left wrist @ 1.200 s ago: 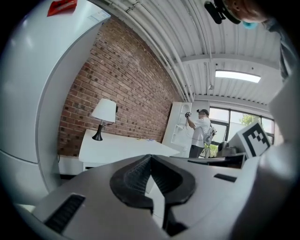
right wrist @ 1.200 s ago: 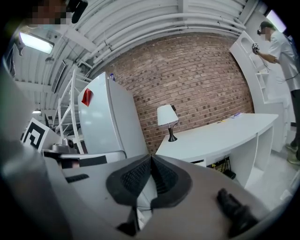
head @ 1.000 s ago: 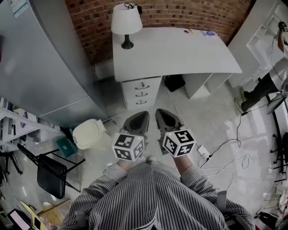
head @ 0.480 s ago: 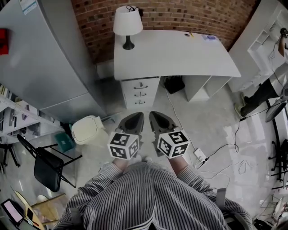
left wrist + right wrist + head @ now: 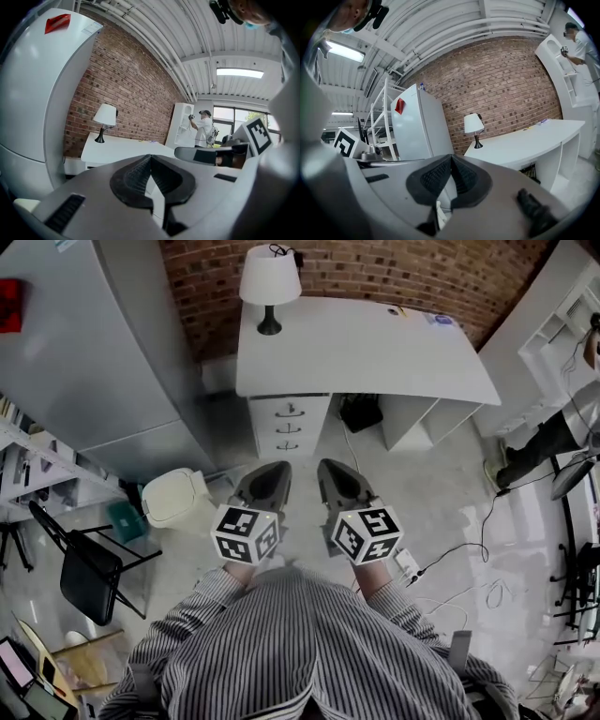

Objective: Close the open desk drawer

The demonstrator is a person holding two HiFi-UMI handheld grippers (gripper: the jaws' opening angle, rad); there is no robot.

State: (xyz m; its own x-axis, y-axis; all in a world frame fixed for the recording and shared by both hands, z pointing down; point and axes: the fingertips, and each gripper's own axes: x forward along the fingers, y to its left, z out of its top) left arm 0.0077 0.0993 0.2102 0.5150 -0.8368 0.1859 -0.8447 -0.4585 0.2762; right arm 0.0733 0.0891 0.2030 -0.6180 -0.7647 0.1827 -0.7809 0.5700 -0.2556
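A white desk [image 5: 375, 352] stands against the brick wall, with a block of three drawers [image 5: 288, 426] under its left end. From here the drawer fronts look about flush, and I cannot tell which one stands open. My left gripper [image 5: 272, 469] and right gripper [image 5: 328, 465] are side by side above the floor, pointing at the drawers and well short of them. Both are shut with nothing held. In the left gripper view the left gripper [image 5: 150, 157] has its jaws meeting at the tip, with the desk [image 5: 122, 149] beyond. The right gripper [image 5: 451, 157] looks the same.
A lamp [image 5: 270, 282] stands on the desk's left corner. A tall grey fridge [image 5: 94, 362] is on the left, with a white bin [image 5: 173, 498] and a black chair [image 5: 89, 573] below it. A black bag [image 5: 361, 412] lies under the desk. Cables [image 5: 459, 549] trail right; a person [image 5: 562, 423] stands there.
My left gripper has drifted a little to the left and both have edged forward toward the drawers. Both have stayed shut.
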